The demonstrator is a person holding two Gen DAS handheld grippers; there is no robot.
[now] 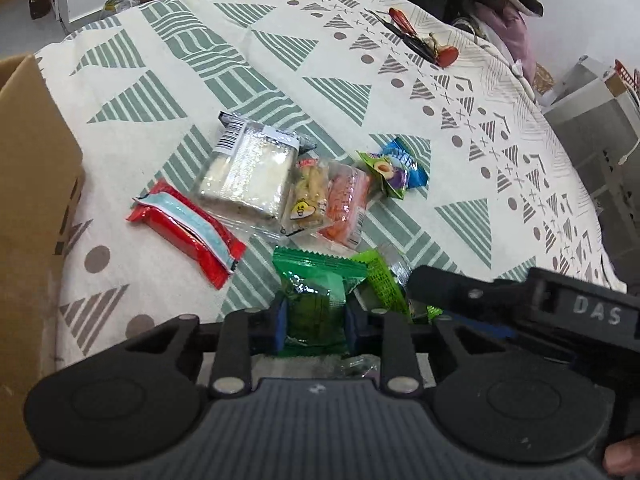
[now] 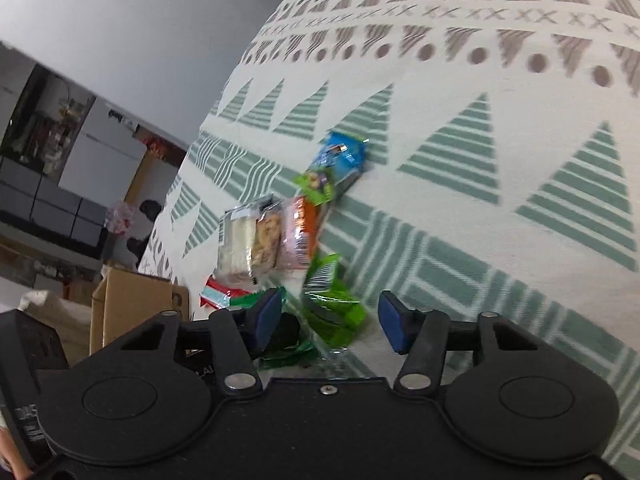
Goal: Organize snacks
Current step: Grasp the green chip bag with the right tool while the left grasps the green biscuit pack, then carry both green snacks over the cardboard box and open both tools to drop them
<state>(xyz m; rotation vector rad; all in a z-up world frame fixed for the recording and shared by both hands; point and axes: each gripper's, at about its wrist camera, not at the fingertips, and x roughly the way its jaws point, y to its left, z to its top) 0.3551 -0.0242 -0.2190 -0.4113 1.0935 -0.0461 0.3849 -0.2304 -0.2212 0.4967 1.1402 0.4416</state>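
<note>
We have the left gripper [image 1: 315, 322] clamped on a dark green snack packet [image 1: 316, 300] on the patterned tablecloth [image 1: 160, 80]; we should lift it straight up towards the cardboard box [image 1: 28, 200]. The right gripper [image 2: 329, 322] stands apart around a light green packet [image 2: 334, 312], not yet pinching. We count eight snack packets, one box.

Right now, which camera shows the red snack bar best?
The left wrist view: the red snack bar lies whole and sharp on the tablecloth. The right wrist view shows only a blurred sliver beyond the left gripper.
</note>
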